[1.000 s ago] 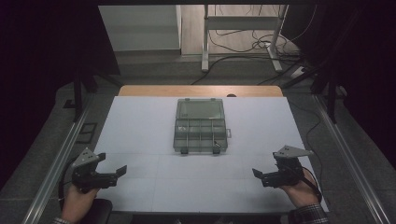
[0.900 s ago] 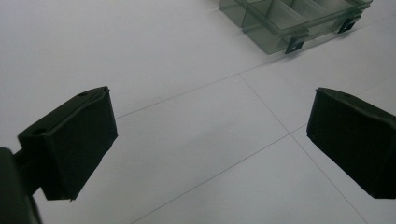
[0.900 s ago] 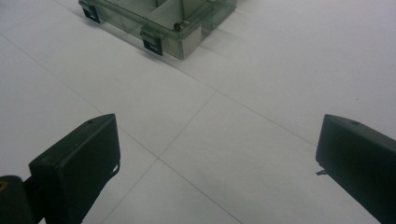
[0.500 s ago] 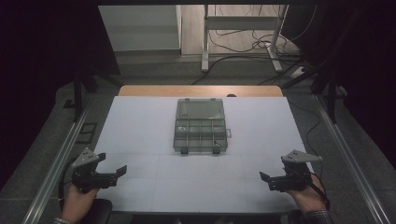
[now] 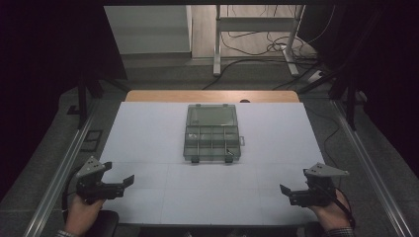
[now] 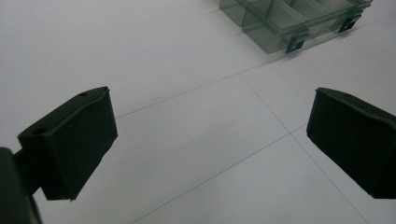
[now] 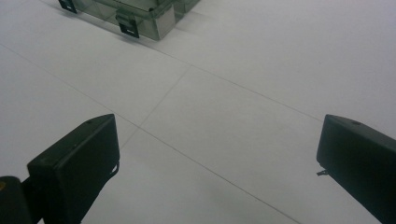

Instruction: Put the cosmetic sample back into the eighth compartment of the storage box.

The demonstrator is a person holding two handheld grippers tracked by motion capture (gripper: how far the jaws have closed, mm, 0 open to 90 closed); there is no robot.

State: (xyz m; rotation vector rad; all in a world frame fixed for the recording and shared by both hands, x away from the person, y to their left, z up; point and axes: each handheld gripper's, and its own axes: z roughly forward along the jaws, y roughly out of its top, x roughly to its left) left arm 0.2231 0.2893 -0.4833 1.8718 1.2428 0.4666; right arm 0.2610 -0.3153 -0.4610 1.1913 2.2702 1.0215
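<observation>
Nearest to us, at the bottom corners of the high view, we see a person's two hands, each holding a gripper low over the white worktop (image 5: 163,197). Our left hand (image 5: 81,215) grips the left gripper (image 5: 129,180) at the near left corner, its black jaws pointing inward toward the middle of the worktop and standing apart with nothing between them. Our right hand (image 5: 330,213) holds the right gripper (image 5: 283,190) at the near right corner, well apart from the left one, its jaws likewise pointing inward and spread wide on nothing. Each gripper carries a grey three-cornered plate on top.

Looking along the left gripper (image 6: 205,135) in its own view, we see both jaws wide apart over bare white surface crossed by thin seam lines, with a corner of the clear box (image 6: 285,18) beyond them. From the right gripper (image 7: 217,154) view we see the same: open jaws, seam lines, and the box's near edge (image 7: 140,14) with its dark latches farther off.

Farther out, near the centre of the worktop, the clear compartment box (image 5: 212,132) lies flat and closed, its two latches on the side toward us, well clear of both grippers. We cannot tell whether its compartments hold anything.

Beyond the white surface runs a strip of wooden edge (image 5: 212,96), then floor with loose cables (image 5: 267,47) and a metal table frame (image 5: 254,29)
</observation>
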